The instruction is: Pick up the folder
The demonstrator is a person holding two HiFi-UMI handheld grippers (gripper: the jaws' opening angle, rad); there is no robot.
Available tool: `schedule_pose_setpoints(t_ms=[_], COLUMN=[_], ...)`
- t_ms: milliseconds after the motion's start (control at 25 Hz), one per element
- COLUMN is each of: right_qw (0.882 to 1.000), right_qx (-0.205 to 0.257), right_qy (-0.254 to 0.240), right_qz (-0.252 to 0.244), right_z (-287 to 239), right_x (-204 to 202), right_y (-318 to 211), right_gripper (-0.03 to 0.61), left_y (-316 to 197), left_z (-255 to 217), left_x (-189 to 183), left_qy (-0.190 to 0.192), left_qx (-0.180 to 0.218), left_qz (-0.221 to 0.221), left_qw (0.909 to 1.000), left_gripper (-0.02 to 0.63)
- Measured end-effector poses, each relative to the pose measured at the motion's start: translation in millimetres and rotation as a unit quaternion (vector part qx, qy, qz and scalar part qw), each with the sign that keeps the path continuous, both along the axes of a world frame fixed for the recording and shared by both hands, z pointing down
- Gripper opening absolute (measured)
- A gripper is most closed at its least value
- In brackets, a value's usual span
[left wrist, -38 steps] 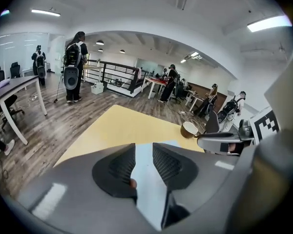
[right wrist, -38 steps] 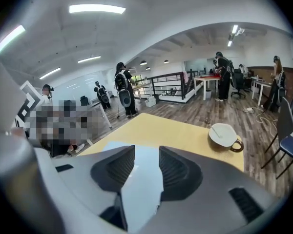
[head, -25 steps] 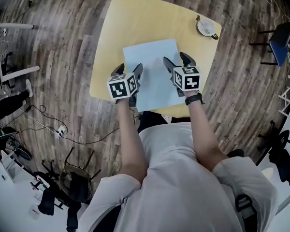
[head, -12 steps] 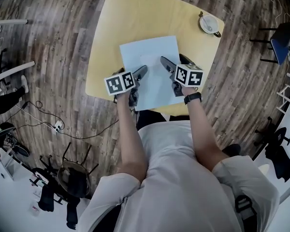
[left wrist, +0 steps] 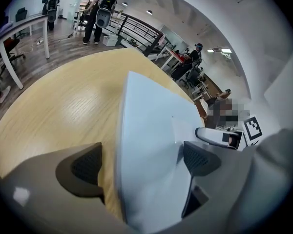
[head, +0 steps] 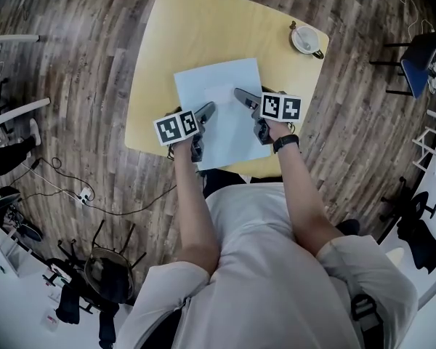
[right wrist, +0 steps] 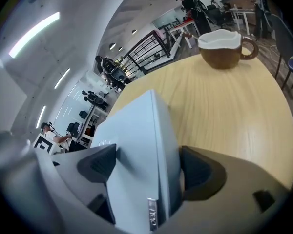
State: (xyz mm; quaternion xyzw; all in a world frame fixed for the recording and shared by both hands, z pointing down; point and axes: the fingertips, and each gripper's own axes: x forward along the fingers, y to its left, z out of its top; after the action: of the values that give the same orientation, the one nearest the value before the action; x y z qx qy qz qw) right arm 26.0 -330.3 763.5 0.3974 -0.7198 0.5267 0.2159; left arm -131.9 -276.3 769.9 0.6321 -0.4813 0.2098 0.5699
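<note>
A plain, pale blue rectangular folder (head: 218,104) lies flat on a yellow wooden table (head: 196,27), near the person's side. The left gripper (left wrist: 141,165) and right gripper (right wrist: 145,168) straddle its opposite side edges, jaws spread wide, gripping nothing.

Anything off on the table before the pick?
Nothing stands out. The folder lies flat on the table, unbent and roughly square with its edges. The cup sits upright at the far corner, no spill. The left claw and right claw are open, each straddling a side edge of the folder.
</note>
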Motion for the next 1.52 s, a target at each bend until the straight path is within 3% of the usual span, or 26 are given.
schedule_pose_setpoints(t_ms=[200, 280, 560, 720, 1120, 1360, 1520], right_qw=[1.0, 1.0, 0.998, 0.997, 0.991, 0.98, 0.971], right_qx=[0.008, 0.02, 0.05, 0.067, 0.129, 0.195, 0.237], right_qy=[0.001, 0.007, 0.038, 0.046, 0.035, 0.0, 0.002], right_qz=[0.004, 0.009, -0.002, -0.002, 0.026, 0.038, 0.038], right_z=[-2.4, -3.9, -19.4, -35.5, -112.9, -178.1, -213.4], right_x=[-0.7, -0.3, 2.3, 0.6, -4.1, -11.6, -9.7], right_y=[1.6, 1.5, 11.8, 11.2, -20.9, -42.0, -54.8], right_gripper=[0.374, 0.374, 0.373, 0.373, 0.373, 0.373, 0.373], left_y=[0.1, -1.2, 13.5, 11.4, -27.5, -53.5, -67.2], left_z=[-1.9, -4.7, -12.3, -27.6, -107.5, -168.4, -206.0], left_x=[2.2, 4.2, 7.0, 4.5, -4.4, -8.7, -8.6], left_qy=[0.012, 0.027, 0.042, 0.031, 0.006, -0.019, -0.027], left_qx=[0.029, 0.046, 0.041, 0.056, 0.132, 0.19, 0.232], left_qz=[-0.015, -0.021, -0.028, -0.031, -0.013, 0.003, 0.003], left_qw=[0.9994, 0.9983, 0.9979, 0.9974, 0.9912, 0.9815, 0.9723], left_gripper=[0.514, 0.465, 0.449, 0.445, 0.445, 0.446, 0.446])
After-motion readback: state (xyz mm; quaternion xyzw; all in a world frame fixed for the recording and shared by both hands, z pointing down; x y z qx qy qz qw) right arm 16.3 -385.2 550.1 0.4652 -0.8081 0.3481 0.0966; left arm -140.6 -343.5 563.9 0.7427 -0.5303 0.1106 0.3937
